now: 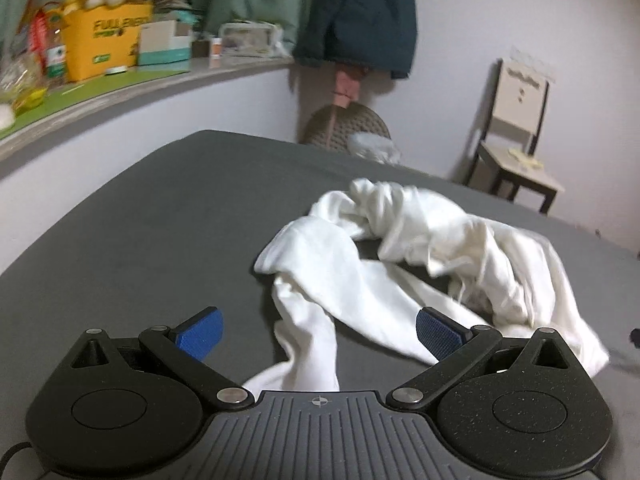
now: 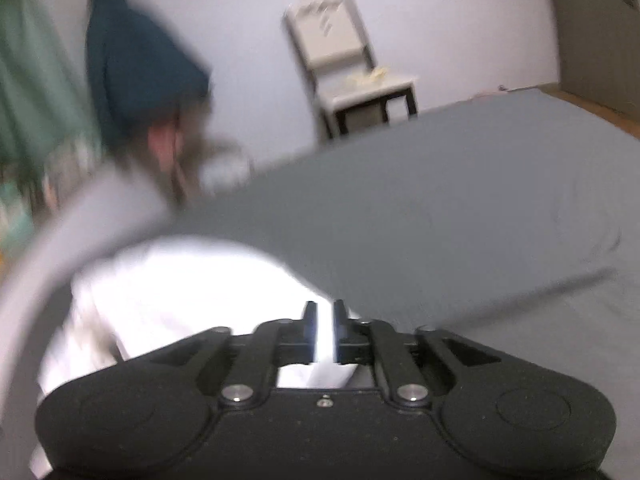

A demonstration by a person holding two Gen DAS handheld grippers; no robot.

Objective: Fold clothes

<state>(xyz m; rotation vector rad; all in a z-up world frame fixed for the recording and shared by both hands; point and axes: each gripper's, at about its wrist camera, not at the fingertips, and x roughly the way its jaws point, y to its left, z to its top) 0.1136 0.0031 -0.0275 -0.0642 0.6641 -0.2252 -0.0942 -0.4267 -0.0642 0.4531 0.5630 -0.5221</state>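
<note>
A crumpled white garment (image 1: pixel 400 256) lies in a heap on the dark grey bed (image 1: pixel 140 216). My left gripper (image 1: pixel 320 334) hovers open just above its near end, blue pads spread wide, with a strip of white cloth running between them untouched. In the blurred right wrist view, my right gripper (image 2: pixel 324 330) is shut on a fold of the white garment (image 2: pixel 168 292), which bunches up bright to the left of the fingers. The grey bed (image 2: pixel 440 208) stretches away behind.
A shelf (image 1: pixel 120 80) with a yellow box (image 1: pixel 102 40), a plush toy and bottles runs along the left wall. A dark blue jacket (image 1: pixel 360 12) hangs ahead over a woven basket (image 1: pixel 344 124). A small chair (image 1: pixel 516 128) stands beyond the bed's far edge.
</note>
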